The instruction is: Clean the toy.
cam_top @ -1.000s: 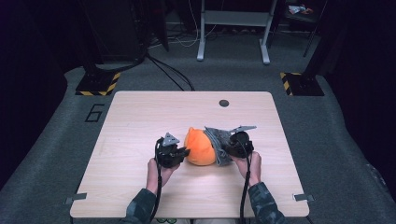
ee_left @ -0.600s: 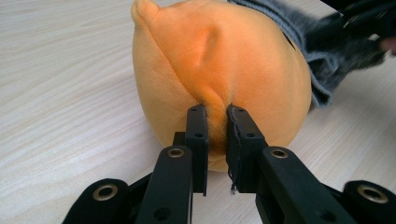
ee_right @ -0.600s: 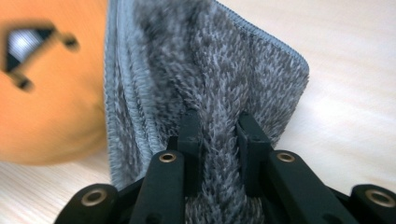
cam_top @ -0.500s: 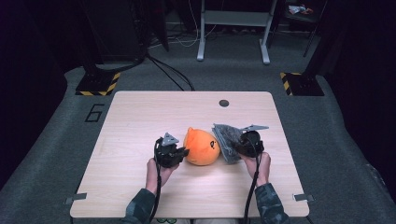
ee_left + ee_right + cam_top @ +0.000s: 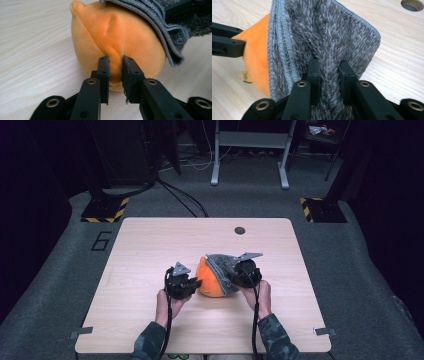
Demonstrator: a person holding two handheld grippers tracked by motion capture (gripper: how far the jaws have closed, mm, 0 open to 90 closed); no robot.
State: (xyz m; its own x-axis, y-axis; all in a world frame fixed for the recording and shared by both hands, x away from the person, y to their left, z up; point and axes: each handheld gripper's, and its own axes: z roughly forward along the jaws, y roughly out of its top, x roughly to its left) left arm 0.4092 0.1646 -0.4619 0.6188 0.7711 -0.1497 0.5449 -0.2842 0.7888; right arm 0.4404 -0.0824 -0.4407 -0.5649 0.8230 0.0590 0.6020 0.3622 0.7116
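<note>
Our left gripper (image 5: pixel 115 65) just eased its jaws a bit, pinching the orange plush (image 5: pixel 117 37); right gripper (image 5: pixel 329 68) grips the grey cloth (image 5: pixel 324 32) — it's shifted rightward since earlier.

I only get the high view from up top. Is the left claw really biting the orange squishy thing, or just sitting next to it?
Observer: In the left gripper view, the left claw pinches a small fold of the orange plush toy. Its jaws have just been opening a little, with the fold between them.
Operator: And the other claw? It's just a black blob for me!
Observer: In the right gripper view, the right claw is shut on a bunch of the fuzzy grey cloth.
Operator: Does the toy have a tag?
Observer: Yes, a little tan tag sticks out low on its side.
</note>
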